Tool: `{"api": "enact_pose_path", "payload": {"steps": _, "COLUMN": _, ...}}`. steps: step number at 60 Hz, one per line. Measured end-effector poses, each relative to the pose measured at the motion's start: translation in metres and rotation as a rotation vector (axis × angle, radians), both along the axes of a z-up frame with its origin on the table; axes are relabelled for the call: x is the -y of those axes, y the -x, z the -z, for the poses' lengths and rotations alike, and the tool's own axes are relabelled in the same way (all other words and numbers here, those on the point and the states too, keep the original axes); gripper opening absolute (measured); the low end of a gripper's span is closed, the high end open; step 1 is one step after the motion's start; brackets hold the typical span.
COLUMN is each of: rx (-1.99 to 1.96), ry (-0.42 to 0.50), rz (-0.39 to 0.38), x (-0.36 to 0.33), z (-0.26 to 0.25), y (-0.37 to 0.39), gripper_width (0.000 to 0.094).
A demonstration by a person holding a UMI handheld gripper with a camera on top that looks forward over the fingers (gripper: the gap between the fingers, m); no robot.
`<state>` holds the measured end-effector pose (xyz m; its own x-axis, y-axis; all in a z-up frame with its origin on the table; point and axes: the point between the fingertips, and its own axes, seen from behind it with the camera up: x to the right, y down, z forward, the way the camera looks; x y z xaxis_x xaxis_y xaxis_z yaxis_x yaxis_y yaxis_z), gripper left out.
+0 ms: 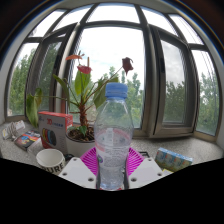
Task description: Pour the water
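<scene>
1. The tongs (113, 166) grip a clear bottle (114, 135) with a blue cap; both pink pads (93, 158) press on its sides.
2. The bottle stands upright between the fingers, label unreadable.
3. A paper cup (51, 160) stands on the surface (20, 150) beside, near a potted plant (82, 105) by the window (110, 45).

Gripper (112, 170): two pale fingers (78, 172) reach forward, level, side by side. Magenta pads on inner faces press a clear plastic water bottle with blue cap (115, 135) from both sides. Bottle upright between them.
</scene>
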<state>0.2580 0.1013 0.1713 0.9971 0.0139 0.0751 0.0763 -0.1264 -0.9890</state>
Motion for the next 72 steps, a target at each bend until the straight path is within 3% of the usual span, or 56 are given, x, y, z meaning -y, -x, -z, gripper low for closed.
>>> {"api": "enact_pose_path", "payload": {"steps": 13, "rx": -0.044, "ry": 0.137, "rz": 0.009, "x": -0.007, "z": 0.106, "y": -0.007, "gripper_width": 0.0316}}
{"api": "enact_pose_path", "payload": {"steps": 14, "rx": -0.050, "ry": 0.061, "rz": 0.007, "x": -0.011, "z": 0.092, "y": -0.006, "gripper_width": 0.0310}}
{"api": "enact_pose_path", "payload": {"steps": 19, "rx": -0.022, "ry": 0.061, "rz": 0.008, "x": -0.007, "z": 0.097, "y": -0.009, "gripper_width": 0.0360}}
{"api": "enact_pose_path", "payload": {"steps": 24, "rx": -0.005, "ry": 0.061, "rz": 0.016, "x": -0.007, "z": 0.097, "y": -0.008, "gripper_width": 0.0487}}
{"api": "enact_pose_path", "payload": {"steps": 27, "rx": -0.005, "ry": 0.115, "rz": 0.028, "x": -0.005, "z": 0.104, "y": -0.009, "gripper_width": 0.0569}}
{"api": "enact_pose_path", "payload": {"steps": 32, "rx": -0.034, "ry": 0.210, "rz": 0.041, "x": 0.007, "z": 0.114, "y": -0.008, "gripper_width": 0.0870}}
{"api": "enact_pose_path", "payload": {"steps": 49, "rx": -0.038, "ry": 0.313, "rz": 0.187, "x": 0.110, "z": 0.072, "y": -0.007, "gripper_width": 0.0857}}
{"api": "enact_pose_path", "payload": {"steps": 72, "rx": -0.023, "ry": 0.334, "rz": 0.260, "x": 0.260, "z": 0.025, "y": 0.038, "gripper_width": 0.0857}}
